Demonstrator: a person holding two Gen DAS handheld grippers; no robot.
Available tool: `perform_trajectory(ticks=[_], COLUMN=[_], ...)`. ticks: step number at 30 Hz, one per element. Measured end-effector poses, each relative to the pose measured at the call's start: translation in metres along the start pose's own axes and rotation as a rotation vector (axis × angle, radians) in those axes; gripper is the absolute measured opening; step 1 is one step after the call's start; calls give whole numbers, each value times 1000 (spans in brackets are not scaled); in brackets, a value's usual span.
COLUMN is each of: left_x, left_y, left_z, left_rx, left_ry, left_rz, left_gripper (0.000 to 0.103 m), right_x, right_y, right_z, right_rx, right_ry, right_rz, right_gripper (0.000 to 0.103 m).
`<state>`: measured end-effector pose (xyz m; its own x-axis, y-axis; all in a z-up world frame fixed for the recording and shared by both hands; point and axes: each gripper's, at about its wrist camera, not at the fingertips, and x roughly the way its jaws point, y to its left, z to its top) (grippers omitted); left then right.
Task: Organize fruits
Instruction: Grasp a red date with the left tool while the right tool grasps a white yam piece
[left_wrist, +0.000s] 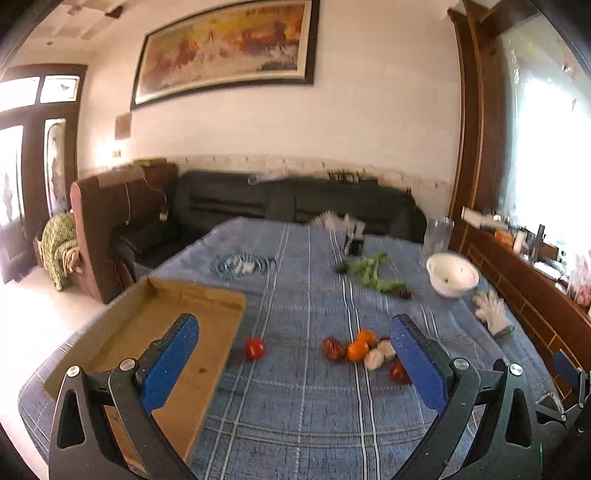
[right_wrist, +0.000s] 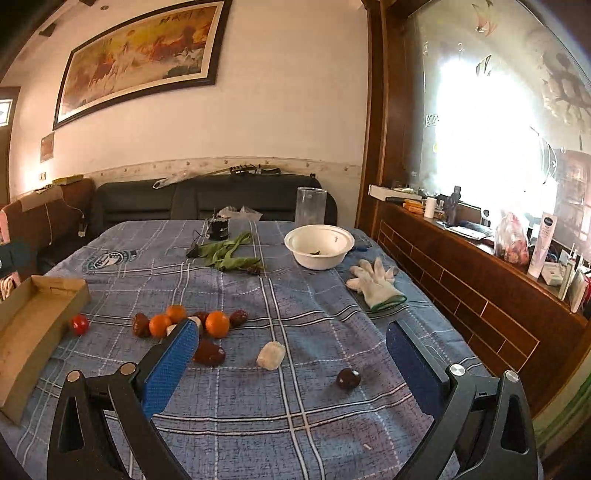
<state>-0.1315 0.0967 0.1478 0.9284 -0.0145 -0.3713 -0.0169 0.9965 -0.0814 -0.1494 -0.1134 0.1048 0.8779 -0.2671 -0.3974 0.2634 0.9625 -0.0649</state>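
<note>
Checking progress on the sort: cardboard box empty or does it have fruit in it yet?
Empty as far as visible. The cardboard box shows only bare floor; the red fruit and oranges lie outside on the tablecloth. The left jaws hide part of it.

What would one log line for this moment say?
left gripper: open, empty | right gripper: open, empty | cardboard box: no fruit visible inside | oranges: on tablecloth

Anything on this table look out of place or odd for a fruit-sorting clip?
Yes. A white work glove lies crumpled near the table's right edge, and wilted green leaves sprawl loose mid-cloth; neither is fruit. The shallow cardboard box holds nothing visible, while small oranges sit scattered.
</note>
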Motion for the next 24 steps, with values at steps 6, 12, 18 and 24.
perform_trajectory(ticks=[6, 12, 18, 24], left_x=[3, 8, 14, 27], left_y=[8, 11, 8, 4], left_z=[2, -3, -8, -13], left_rx=[-31, -33, -22, -23], left_ry=[57, 81, 103, 148], left_rz=[-59, -32, -34, -29], left_gripper=[103, 103, 103, 103], right_x=[-12, -10, -5, 4], right_y=[2, 5, 5, 5], right_z=[1, 0, -3, -6], right_rx=[5, -2, -4, -7], right_ry=[-36, -17, 2, 27], right_rz=[11, 19, 23, 31], right_gripper=[103, 103, 103, 103])
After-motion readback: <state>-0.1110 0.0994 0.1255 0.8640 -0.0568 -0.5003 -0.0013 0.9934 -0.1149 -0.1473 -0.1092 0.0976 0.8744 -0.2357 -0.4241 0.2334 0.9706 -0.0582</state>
